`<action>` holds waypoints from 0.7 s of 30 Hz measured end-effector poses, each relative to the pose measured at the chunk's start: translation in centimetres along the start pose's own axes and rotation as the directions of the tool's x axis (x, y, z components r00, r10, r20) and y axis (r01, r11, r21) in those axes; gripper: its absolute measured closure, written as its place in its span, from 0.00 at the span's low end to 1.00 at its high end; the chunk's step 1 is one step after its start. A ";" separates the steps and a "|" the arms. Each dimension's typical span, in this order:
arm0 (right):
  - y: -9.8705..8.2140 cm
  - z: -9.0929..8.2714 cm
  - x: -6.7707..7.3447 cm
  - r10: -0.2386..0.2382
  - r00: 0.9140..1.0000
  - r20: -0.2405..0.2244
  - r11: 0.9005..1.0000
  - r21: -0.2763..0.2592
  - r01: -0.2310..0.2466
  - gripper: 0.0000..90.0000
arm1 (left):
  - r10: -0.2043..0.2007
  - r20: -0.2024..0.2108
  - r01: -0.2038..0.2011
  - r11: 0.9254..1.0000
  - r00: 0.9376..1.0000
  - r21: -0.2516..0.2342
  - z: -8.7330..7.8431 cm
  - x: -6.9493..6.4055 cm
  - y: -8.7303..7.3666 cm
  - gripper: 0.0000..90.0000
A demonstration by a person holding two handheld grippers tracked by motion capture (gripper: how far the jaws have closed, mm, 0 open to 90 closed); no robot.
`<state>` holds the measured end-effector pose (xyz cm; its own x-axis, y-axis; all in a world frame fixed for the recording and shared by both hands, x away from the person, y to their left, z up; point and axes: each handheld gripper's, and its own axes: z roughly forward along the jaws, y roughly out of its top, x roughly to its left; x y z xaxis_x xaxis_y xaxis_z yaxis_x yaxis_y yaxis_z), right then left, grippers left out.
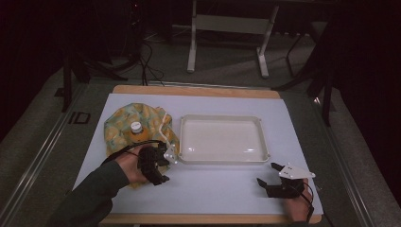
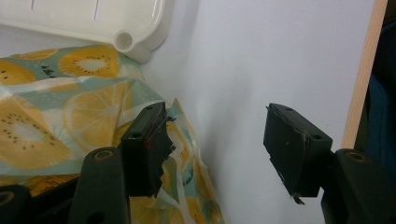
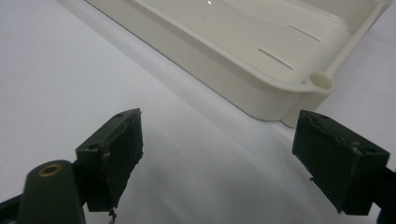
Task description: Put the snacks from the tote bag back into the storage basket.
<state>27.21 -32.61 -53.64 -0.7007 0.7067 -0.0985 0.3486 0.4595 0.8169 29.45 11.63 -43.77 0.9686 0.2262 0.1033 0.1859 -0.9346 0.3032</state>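
Left of centre in the high view, a soft, crumpled cloth bag (image 1: 130, 125) printed with orange and kiwi slices lies on the bench's smooth pale mat (image 1: 227, 189), a small capped bottle (image 1: 136, 127) upright in it. The left tool (image 1: 158, 165), blocky black jaws spread with nothing gripped, sits at its lower edge. Beside it lies a glossy cream rectangular tray (image 1: 221, 139). Lower right, the right tool (image 1: 269, 174) gapes empty.

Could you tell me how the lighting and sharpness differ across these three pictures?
High view: dim, room behind nearly black, soft glare on the white tray. Left gripper view: bright, the fruit-print cloth sharp, the jaws near the lens slightly soft. Right gripper view: the tray's far side is washed out, the table pale and featureless.
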 end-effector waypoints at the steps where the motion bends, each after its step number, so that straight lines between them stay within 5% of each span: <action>1: 0.0 0.0 0.0 0.001 1.000 -0.001 1.000 0.001 -0.001 0.18 | 0.001 0.002 -0.001 1.000 1.000 0.000 0.0 0.1 0.0 0.44; 21: 0.0 0.0 0.1 -0.001 1.000 -0.001 1.000 0.002 0.001 0.18 | 0.028 -0.032 -0.027 0.999 0.999 0.036 -2.3 1.4 0.9 0.44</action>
<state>27.18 -32.54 -53.64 -0.7016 0.7057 -0.0985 0.3495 0.4613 0.8155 30.56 11.77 -41.18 0.9677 0.2087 0.1414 0.1658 -0.9495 0.2664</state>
